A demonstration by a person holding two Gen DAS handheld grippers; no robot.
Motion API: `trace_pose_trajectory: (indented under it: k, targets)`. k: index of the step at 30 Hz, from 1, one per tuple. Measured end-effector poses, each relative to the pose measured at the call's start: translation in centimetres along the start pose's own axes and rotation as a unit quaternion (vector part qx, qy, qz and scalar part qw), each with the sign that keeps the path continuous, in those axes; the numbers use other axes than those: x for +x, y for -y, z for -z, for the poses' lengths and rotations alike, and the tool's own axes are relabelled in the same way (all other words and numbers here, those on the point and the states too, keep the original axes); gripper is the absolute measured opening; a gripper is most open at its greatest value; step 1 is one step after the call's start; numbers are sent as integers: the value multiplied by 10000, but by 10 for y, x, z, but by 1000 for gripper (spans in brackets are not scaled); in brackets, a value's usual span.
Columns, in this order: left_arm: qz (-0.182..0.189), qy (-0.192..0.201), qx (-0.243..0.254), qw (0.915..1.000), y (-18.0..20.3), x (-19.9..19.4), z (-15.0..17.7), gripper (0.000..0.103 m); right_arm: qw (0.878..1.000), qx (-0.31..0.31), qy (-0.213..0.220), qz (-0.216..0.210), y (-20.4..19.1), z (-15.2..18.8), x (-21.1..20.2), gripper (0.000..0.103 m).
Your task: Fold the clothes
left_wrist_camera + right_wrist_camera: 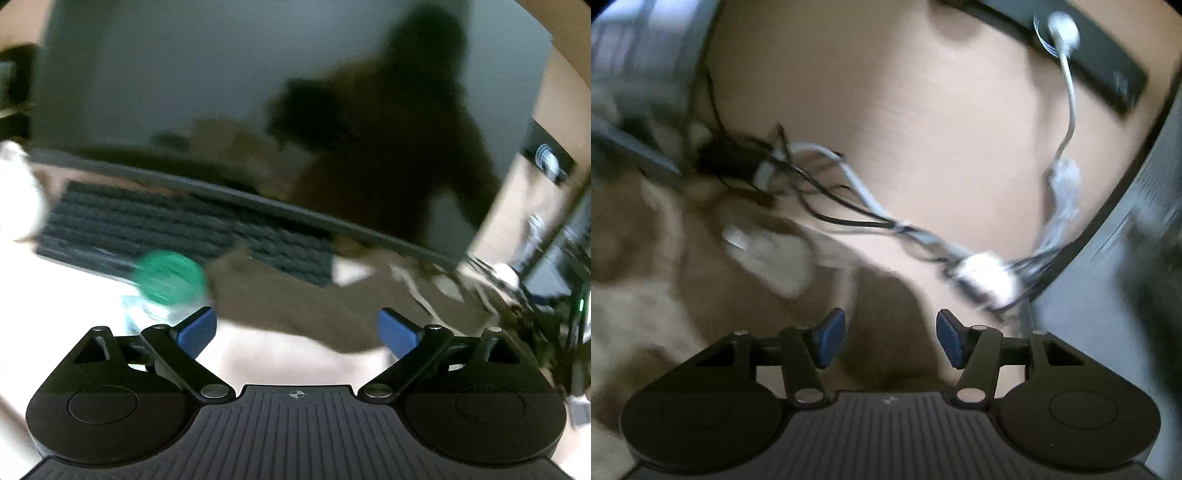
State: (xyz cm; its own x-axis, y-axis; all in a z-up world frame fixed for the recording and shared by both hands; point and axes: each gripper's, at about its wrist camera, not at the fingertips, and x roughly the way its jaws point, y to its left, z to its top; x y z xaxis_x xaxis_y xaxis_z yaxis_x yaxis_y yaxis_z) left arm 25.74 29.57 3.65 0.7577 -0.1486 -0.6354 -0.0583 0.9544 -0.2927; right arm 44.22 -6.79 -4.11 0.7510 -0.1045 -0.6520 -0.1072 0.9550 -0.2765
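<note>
Brown cloth: a soft brown fabric garment lies rumpled on the pale bench, spread from below the monitor toward the near edge; in the right wrist view the same brown cloth fills the lower left, with a paler cream part at the far left
Left hand-held gripper: blue pads stand wide apart, nothing between them; it hangs above the near edge of the garment, likely placed to take hold of that hem
Right hand-held gripper: jaws parted about halfway, nothing pinched; brown cloth lies beneath the gap, so a grasp there looks likely
Stage: my guess is that folding has barely begun, as the cloth is unflattened
Clutter: a clear plastic bottle with a green round cap stands just beside the left pad; a black keyboard sits behind it, touching the garment's far side
Cables: a tangle of black and white leads with a white plug block lies near the cloth's right edge; a snag risk
Surface and room: light wood-toned bench; a large dark monitor screen rises behind; both views are blurred
</note>
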Motion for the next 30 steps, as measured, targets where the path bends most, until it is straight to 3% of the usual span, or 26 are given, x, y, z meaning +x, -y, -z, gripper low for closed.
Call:
trace_pose_trajectory:
  k: [5,11,16,21,23,25,27,30]
  targets:
    - [907,-421,39,9950,56,53,23,98,9968,572,-165,-531,1,38,2,56]
    - [1616,-636,205,9846,118,110,39,98,9772,1825,1,-1089,3,84,-1,59]
    - [1581,-802,393,9834,125,117,43,98,9787,1602,158,-1271,-16,101,-14,62]
    - [1475,-964,233,9841,103,116,48,99,9805,862,-232,-1748,-28,117,-48,62]
    - [1530,-1006,157,9830,91,117,48,99,9769,763,-489,-1937,-21,107,-57,57]
    - [1572,-1013,54,9823,82,120,49,99,9789,727,-223,-1895,-15,83,-65,56]
    - [1551,-991,-18,9829,78,124,49,99,9785,685,-1,-1947,-18,55,-60,41]
    - [1479,-946,-1,9845,79,125,50,99,9777,473,33,-2044,-40,23,-34,33]
